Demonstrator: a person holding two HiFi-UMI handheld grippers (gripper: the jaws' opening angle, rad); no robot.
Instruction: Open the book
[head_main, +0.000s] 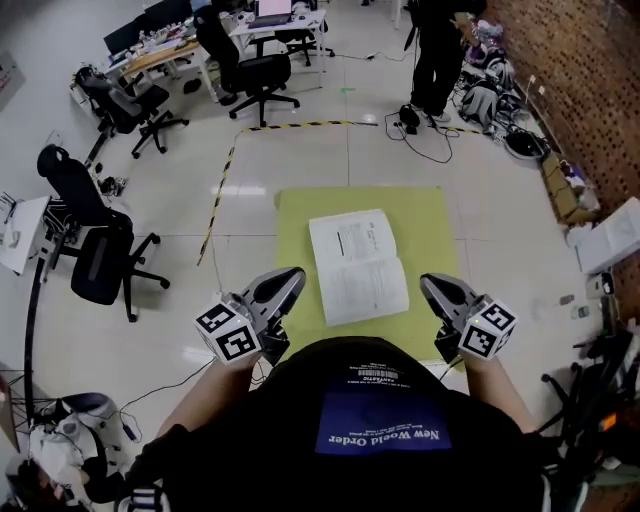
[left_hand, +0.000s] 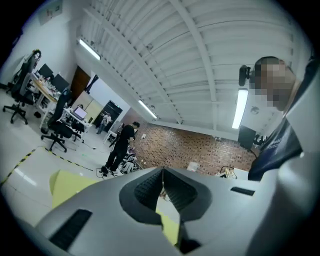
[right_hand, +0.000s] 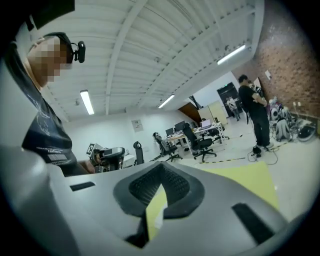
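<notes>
The book (head_main: 358, 268) is lying in the middle of the head view, on a yellow-green mat (head_main: 420, 215) spread on the pale floor. White printed pages are facing up, so it is probably lying open, although the fold between the pages is hard to see from here. The left gripper (head_main: 285, 283) is hanging at the lower left of the book and the right gripper (head_main: 432, 287) at the lower right, both close to the person's body and apart from the book. In each gripper view the two jaws are pressing tip to tip, clenched on nothing. At the top, a person (head_main: 437, 55) is standing near a brick wall (head_main: 575, 60).
</notes>
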